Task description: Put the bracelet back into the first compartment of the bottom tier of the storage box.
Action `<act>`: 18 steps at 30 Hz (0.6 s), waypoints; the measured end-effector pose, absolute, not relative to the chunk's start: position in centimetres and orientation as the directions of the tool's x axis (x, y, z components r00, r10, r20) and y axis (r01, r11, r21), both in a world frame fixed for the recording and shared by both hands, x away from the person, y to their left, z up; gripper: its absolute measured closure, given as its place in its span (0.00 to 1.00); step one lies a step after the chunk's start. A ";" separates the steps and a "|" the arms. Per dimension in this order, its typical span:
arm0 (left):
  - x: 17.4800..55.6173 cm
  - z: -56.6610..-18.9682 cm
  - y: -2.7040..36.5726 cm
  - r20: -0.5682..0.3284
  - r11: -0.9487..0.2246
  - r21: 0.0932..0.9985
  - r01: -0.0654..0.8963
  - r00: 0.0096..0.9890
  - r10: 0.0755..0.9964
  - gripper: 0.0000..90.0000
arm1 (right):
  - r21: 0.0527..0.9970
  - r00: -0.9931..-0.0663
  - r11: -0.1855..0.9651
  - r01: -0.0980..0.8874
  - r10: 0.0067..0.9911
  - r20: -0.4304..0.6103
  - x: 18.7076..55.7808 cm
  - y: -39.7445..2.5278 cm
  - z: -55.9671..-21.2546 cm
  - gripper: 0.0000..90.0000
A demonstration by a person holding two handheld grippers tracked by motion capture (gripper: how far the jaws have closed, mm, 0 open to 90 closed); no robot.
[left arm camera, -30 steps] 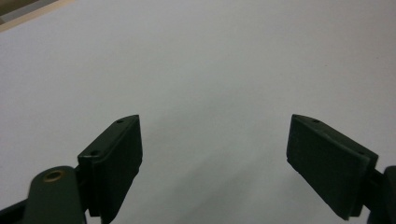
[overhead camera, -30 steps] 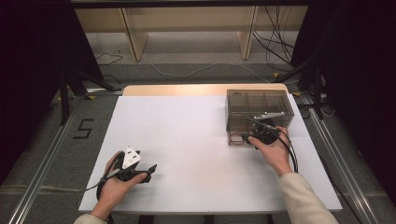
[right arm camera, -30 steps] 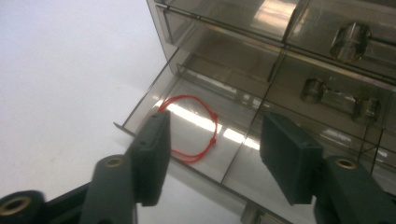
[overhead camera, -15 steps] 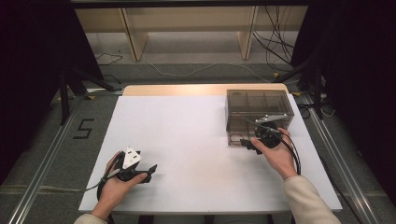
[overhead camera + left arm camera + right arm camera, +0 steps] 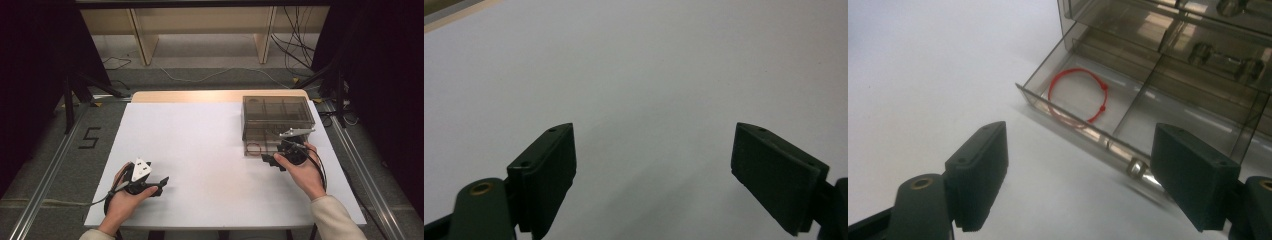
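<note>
A smoky clear plastic drawer box (image 5: 277,112) stands at the table's far right. Its bottom drawer (image 5: 1073,124) is pulled out, and a red cord bracelet (image 5: 1078,97) lies flat in the drawer's left compartment; in the high view the bracelet (image 5: 254,147) shows faintly. A small metal knob (image 5: 1135,167) sits on the drawer front. My right gripper (image 5: 1080,132) is open just in front of the drawer with nothing between its jaws; from above, the right gripper (image 5: 270,161) is at the drawer's front. My left gripper (image 5: 161,185) rests open and holds nothing at the near left, over bare white table (image 5: 654,75).
The white tabletop (image 5: 210,150) stretches between the two hands. The box's upper drawers (image 5: 1198,50) are closed and have more knobs. Beyond the table are a wooden shelf frame (image 5: 200,30) and floor cables (image 5: 295,55). A metal rail (image 5: 45,185) runs along the left side.
My right gripper has drawn back a little from the drawer front toward the person. The left gripper has stayed where it was.
</note>
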State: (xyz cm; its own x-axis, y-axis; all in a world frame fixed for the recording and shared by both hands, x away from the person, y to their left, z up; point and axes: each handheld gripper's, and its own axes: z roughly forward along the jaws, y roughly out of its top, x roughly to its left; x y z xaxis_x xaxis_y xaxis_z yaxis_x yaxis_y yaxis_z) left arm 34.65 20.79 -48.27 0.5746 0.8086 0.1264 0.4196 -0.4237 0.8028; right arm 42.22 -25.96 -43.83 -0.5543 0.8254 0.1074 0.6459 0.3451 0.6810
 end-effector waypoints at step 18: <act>34.4 -48.2 20.6 0.114 -0.421 0.807 0.414 0.590 0.800 0.20 | 0.741 -0.612 0.351 0.572 0.784 0.101 38.5 -26.7 -45.3 0.26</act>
State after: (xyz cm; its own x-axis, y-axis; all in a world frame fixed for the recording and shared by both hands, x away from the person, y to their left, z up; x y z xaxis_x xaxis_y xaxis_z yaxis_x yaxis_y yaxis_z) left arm 34.39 20.62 -48.22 0.5896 0.7995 0.1144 0.4142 -0.4210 0.8070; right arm 38.54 -26.74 -45.34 -0.6123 0.7841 0.1011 0.5723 0.3514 0.7409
